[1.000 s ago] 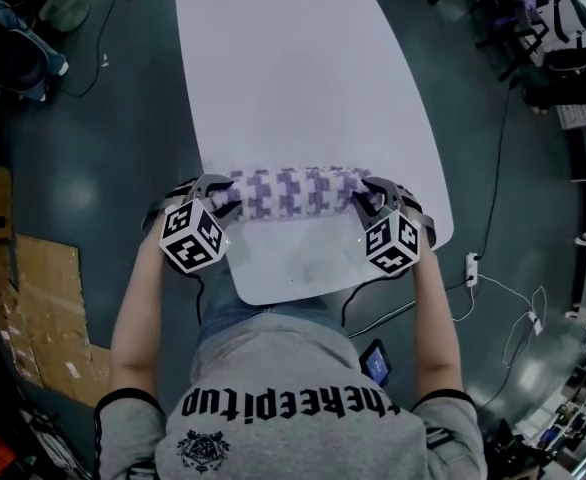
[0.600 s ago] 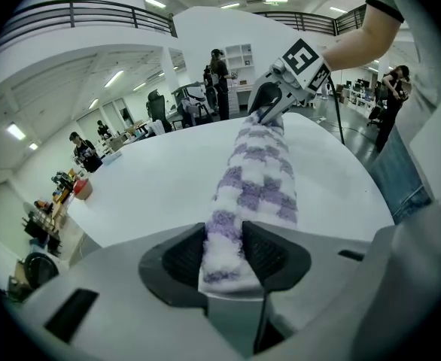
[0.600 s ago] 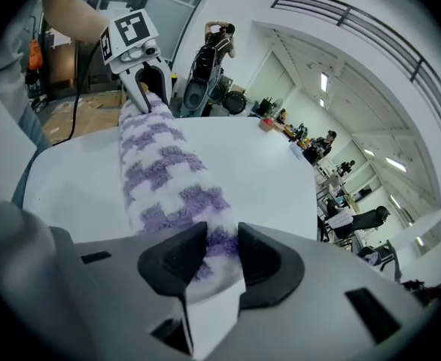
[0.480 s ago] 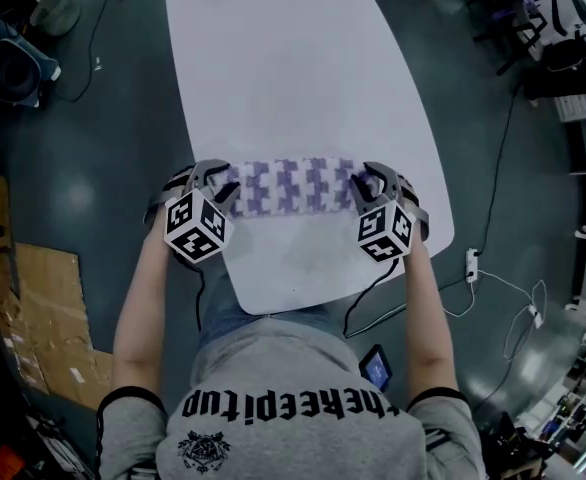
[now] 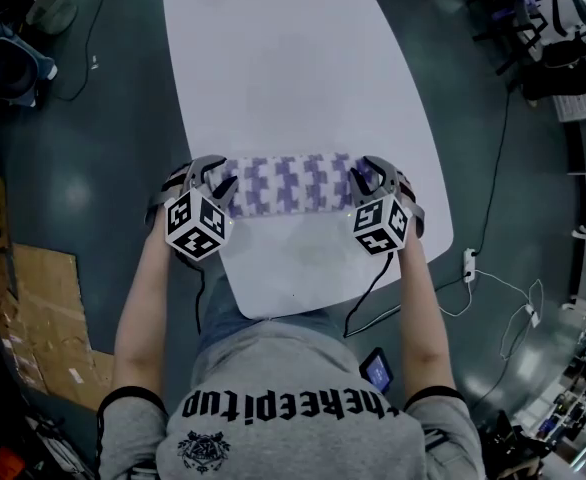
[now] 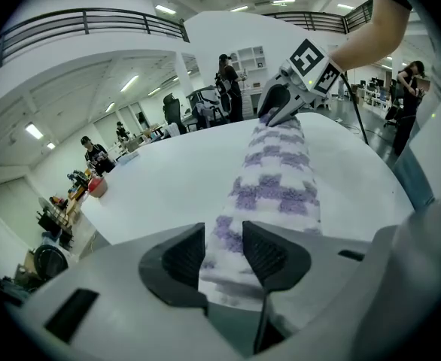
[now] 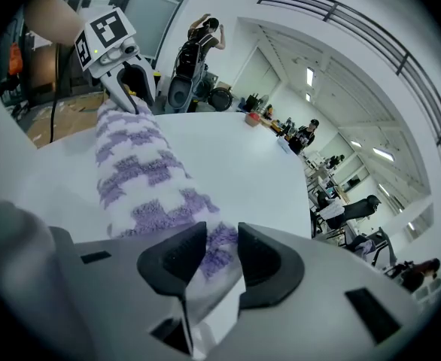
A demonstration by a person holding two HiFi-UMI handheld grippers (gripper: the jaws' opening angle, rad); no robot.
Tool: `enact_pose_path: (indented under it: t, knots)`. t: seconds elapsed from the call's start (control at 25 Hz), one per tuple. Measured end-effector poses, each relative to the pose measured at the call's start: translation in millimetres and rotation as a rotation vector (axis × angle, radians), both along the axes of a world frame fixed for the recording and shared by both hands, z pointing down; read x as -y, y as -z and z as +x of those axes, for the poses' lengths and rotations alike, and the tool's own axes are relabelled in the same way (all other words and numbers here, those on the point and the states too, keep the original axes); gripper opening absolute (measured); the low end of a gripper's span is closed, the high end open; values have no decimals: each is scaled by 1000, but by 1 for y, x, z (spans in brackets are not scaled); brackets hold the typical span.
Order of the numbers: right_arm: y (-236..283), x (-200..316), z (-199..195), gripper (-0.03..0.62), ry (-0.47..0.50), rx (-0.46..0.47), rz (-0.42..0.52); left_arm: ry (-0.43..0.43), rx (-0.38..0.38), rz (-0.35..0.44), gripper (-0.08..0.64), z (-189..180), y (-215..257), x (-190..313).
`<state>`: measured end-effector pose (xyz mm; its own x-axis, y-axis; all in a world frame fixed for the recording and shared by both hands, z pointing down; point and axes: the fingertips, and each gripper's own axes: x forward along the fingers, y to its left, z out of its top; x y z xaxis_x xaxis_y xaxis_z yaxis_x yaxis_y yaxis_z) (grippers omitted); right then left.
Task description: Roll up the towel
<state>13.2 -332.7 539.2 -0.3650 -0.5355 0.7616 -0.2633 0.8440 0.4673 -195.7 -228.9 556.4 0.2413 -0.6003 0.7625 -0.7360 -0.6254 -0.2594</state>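
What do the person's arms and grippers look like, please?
The left hand-held gripper and right hand-held gripper: grey, dark jaws, white cube with black square markers, black cable. Short grey sleeves, black cuffs. The right's jaws just opened further, towel between them.

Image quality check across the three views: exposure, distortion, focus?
Head view: dim and underexposed; the white table reads grey and the floor is murky. Left gripper view: bright, with strong fisheye and black corners; the towel is sharp. Right gripper view: same fisheye, with the railing bent into an arc; the towel pile is crisp up close.
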Motion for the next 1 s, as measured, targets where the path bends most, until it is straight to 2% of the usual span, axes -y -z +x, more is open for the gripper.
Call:
enact_pose_path:
  t: [0.28, 0.48, 0.52, 0.64, 0.72, 0.84, 1.0]
  knots:
    - [18, 8, -2, 132, -71, 57, 57, 94, -4, 82, 161, -18, 12, 6]
    - [29, 4, 17, 132, -142, 129, 18, 170, -50, 131, 161, -13, 27, -1]
    - [32, 1, 21, 122, -162, 155, 8, 191, -70, 146, 160, -10, 33, -3]
    - [46, -10, 30, 27, -203, 244, -11, 264, -142, 201, 149, -4, 52, -9]
    - [57, -20, 34, 2, -213, 319, -45, 315, -186, 249, 123, 2, 68, -13]
    - [76, -35, 37, 2, -256, 477, -118, 387, -223, 343, 12, 10, 101, -21]
    - [103, -57, 37, 2, -267, 608, -128, 454, -274, 427, 6, 22, 138, -43]
